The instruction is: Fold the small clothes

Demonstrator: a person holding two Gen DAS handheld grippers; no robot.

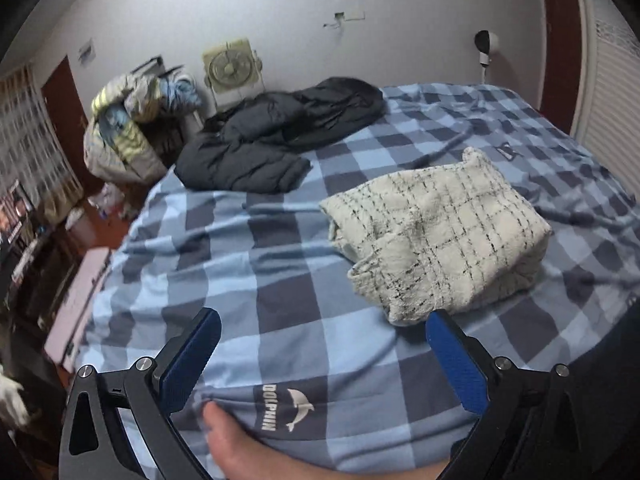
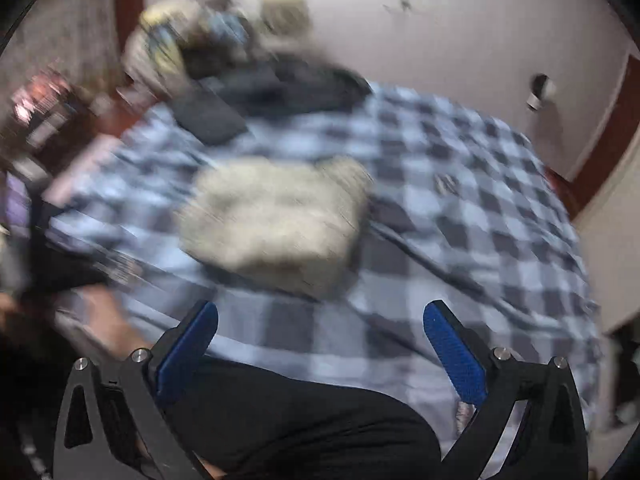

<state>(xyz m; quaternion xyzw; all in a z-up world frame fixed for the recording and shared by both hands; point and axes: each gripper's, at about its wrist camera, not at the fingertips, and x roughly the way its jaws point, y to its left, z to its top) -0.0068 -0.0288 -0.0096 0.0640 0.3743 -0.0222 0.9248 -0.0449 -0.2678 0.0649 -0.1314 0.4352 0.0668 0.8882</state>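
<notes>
Both the left gripper (image 1: 322, 328) and the right gripper (image 2: 320, 320) hang released with nothing between their blue pads, the folded cream garment with thin dark checks (image 1: 440, 232) lying just ahead on the blue-checked bedsheet (image 1: 248, 264).

Both 2 wrist views look steeply down over the near edge of the checked bed (image 1: 280, 264), close in; both share the folded cream garment (image 1: 436, 236), blurred mid-frame on the right view.
</notes>
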